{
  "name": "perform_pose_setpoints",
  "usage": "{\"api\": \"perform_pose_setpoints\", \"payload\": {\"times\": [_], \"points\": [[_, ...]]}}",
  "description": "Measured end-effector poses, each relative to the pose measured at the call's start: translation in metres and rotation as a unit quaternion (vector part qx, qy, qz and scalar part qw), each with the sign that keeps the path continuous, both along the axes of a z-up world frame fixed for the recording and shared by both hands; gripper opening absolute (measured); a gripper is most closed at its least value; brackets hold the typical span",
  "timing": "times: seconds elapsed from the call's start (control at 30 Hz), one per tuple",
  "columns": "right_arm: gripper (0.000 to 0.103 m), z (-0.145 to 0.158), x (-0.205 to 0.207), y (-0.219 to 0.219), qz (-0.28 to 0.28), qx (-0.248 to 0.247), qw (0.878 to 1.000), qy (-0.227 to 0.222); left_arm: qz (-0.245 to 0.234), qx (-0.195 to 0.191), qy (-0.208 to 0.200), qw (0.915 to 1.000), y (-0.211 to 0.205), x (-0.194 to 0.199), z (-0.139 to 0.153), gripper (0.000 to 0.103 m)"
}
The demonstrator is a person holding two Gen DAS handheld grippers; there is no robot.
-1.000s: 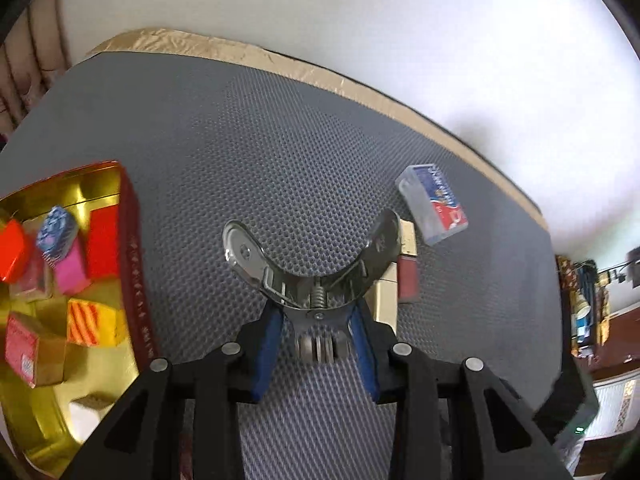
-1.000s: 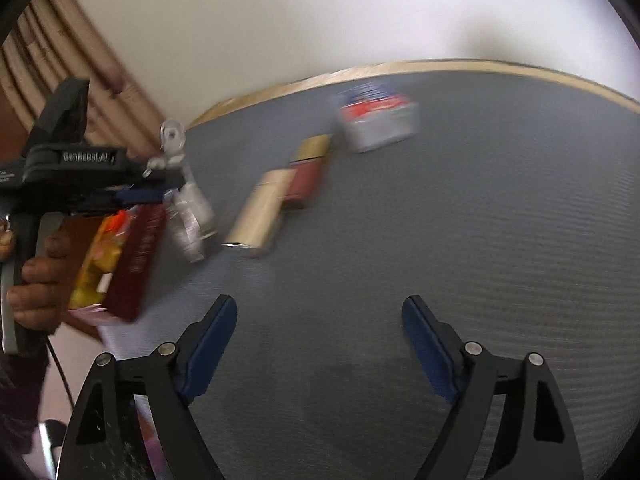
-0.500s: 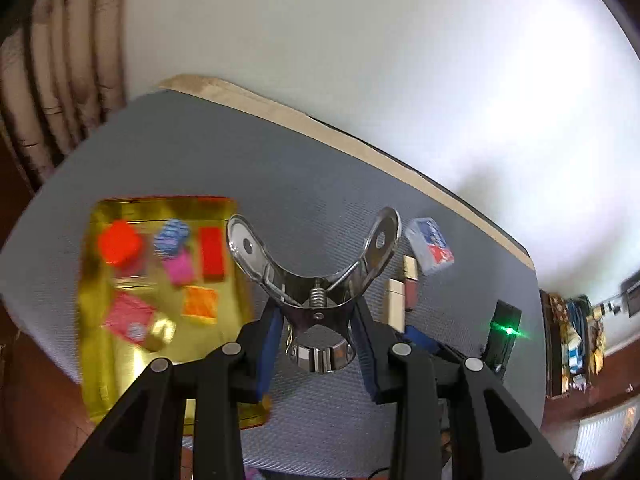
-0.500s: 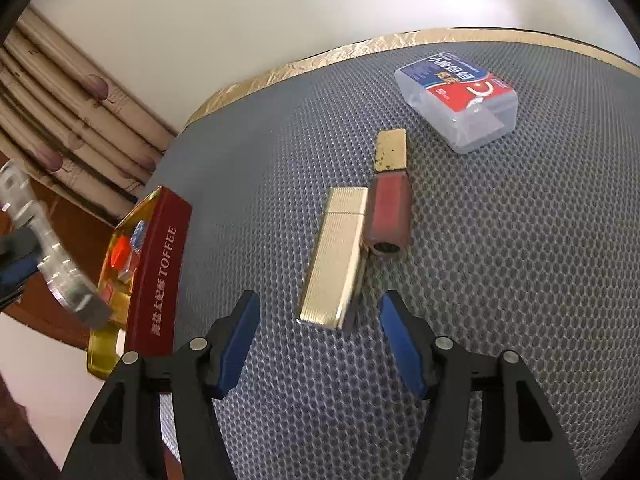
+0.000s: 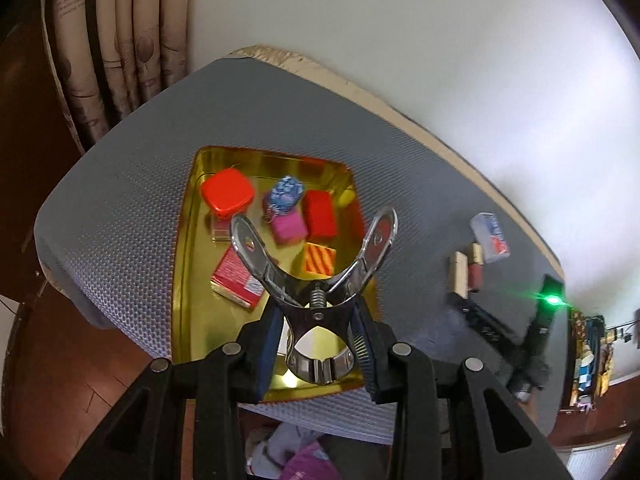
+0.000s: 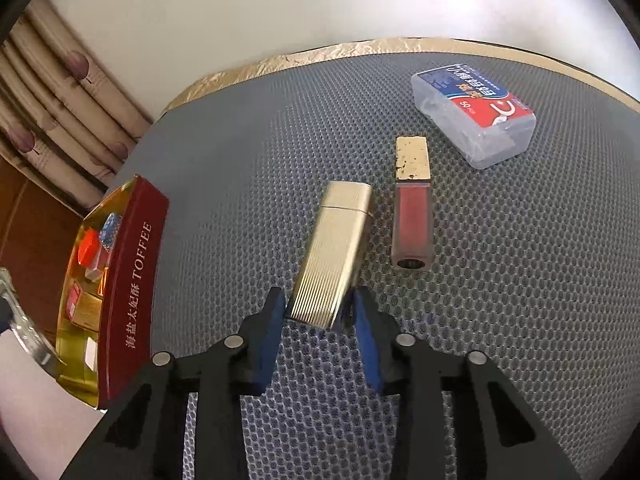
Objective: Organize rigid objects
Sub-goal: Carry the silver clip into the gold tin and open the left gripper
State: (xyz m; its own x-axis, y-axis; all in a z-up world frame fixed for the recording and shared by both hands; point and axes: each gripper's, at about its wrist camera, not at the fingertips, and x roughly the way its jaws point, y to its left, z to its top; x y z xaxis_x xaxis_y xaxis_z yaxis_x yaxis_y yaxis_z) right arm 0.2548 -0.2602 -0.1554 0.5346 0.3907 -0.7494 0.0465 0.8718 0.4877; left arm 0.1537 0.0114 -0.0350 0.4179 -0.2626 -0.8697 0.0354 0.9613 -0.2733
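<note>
The left gripper [image 5: 316,344] holds a shiny metal clip [image 5: 316,280]. Its jaws are closed on the clip's round end, and the clip's two handles stick out ahead like a wide V. The clip hangs in the air above the tin [image 5: 184,248].

The tin is gold inside and red outside, and it sits on the grey desk [image 5: 120,184]. In the tin lie a red box [image 5: 227,194], a blue charm [image 5: 286,196], a pink block [image 5: 289,229], a red block [image 5: 319,216], a striped block [image 5: 319,259] and a red packet [image 5: 236,280]. They lie close together, under the clip's handles and just past them.

The right gripper [image 6: 320,312] is low over the desk, to the right of the tin. Its jaws have just been closing, and now they squeeze the near end of the gold lighter [image 6: 332,252]. A blue pad presses on each side of it. The rest of the lighter points away from the jaws and leans a little to the right. I cannot tell if its far end is off the desk.

Just to the right of the lighter lies a red lip gloss [image 6: 412,216] with a gold cap. It does not touch the lighter. Past the lip gloss, farther from the tin, lies a clear floss box [image 6: 476,124] with a blue and red label.
</note>
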Motion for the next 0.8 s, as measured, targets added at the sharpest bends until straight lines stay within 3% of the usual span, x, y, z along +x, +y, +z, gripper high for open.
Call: {"api": "perform_pose_setpoints", "payload": {"times": [0.33, 0.4, 0.63, 0.8], "points": [[0.030, -0.006, -0.026, -0.044, 0.010, 0.113, 0.993, 0.034, 0.001, 0.066, 0.006, 0.9978, -0.003, 0.040, -0.045, 0.036], [0.030, -0.011, -0.030, -0.051, 0.008, 0.138, 0.989, 0.044, 0.002, 0.061, 0.012, 0.9981, 0.000, 0.043, -0.050, 0.038], [0.030, -0.011, -0.048, -0.062, 0.006, 0.226, 0.972, 0.062, 0.060, 0.048, -0.051, 0.9957, 0.033, 0.013, -0.024, 0.039], [0.030, 0.024, -0.054, -0.046, 0.036, 0.261, 0.964, 0.042, 0.130, 0.061, -0.098, 0.9849, 0.061, -0.037, -0.006, 0.040]]}}
